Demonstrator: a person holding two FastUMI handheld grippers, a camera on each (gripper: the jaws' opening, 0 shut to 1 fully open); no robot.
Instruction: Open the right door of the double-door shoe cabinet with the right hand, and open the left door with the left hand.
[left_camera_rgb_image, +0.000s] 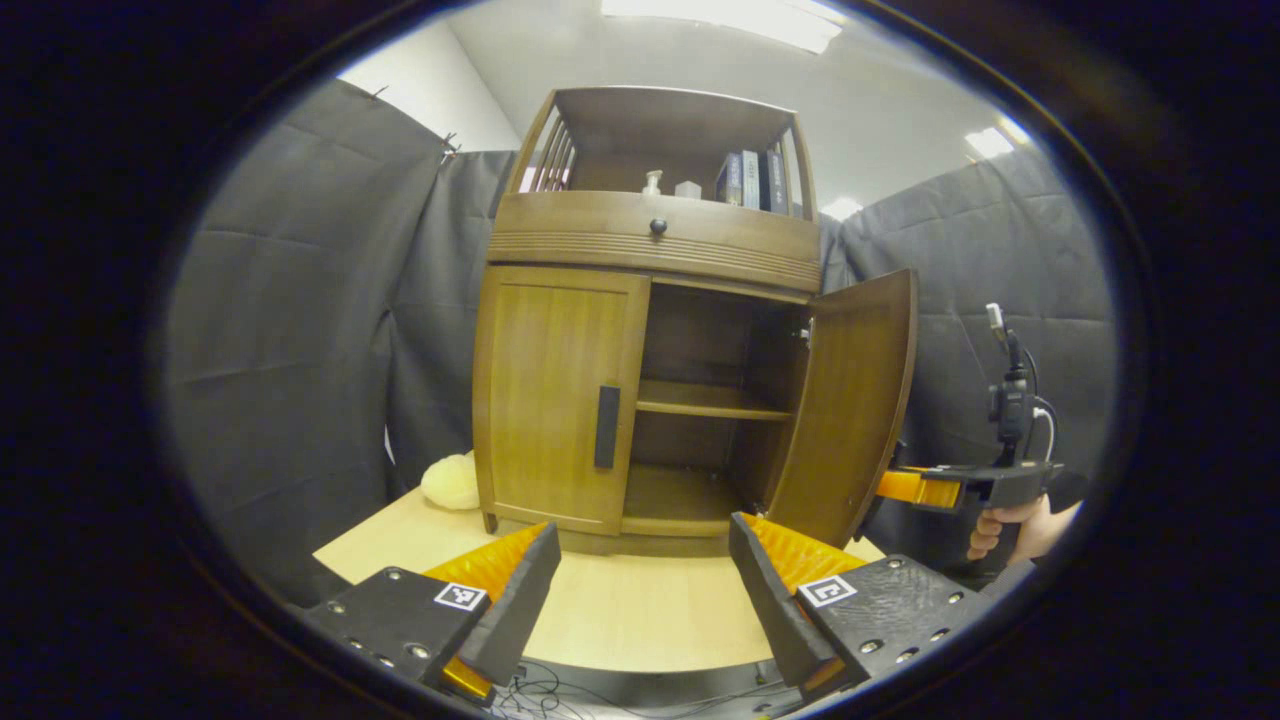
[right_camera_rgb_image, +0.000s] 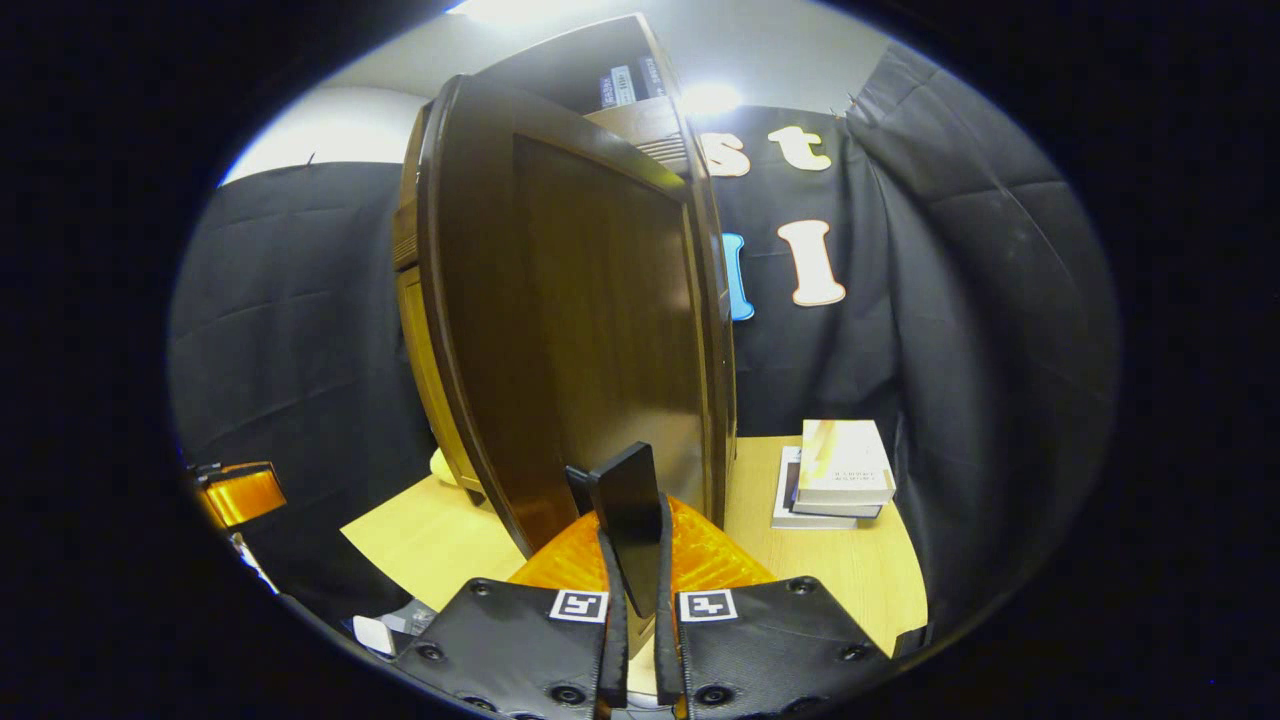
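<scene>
The wooden shoe cabinet (left_camera_rgb_image: 650, 250) stands on a light table. Its right door (left_camera_rgb_image: 850, 410) is swung wide open, showing inner shelves. Its left door (left_camera_rgb_image: 555, 395) is closed, with a dark vertical handle (left_camera_rgb_image: 606, 427) on it. My left gripper (left_camera_rgb_image: 640, 590) hovers open over the table in front of the cabinet, apart from the left door. In the right gripper view the right door (right_camera_rgb_image: 590, 340) fills the middle, and my right gripper (right_camera_rgb_image: 632, 545) is shut on its dark handle (right_camera_rgb_image: 630, 515). The right gripper (left_camera_rgb_image: 915, 487) and the hand holding it also appear in the left gripper view, behind the open door.
A cream round object (left_camera_rgb_image: 452, 482) lies on the table (left_camera_rgb_image: 640, 620) left of the cabinet. A stack of books (right_camera_rgb_image: 838, 475) rests on the table right of the open door. Books and small bottles sit on the cabinet's top shelf (left_camera_rgb_image: 700, 185). Black cloth walls surround the table.
</scene>
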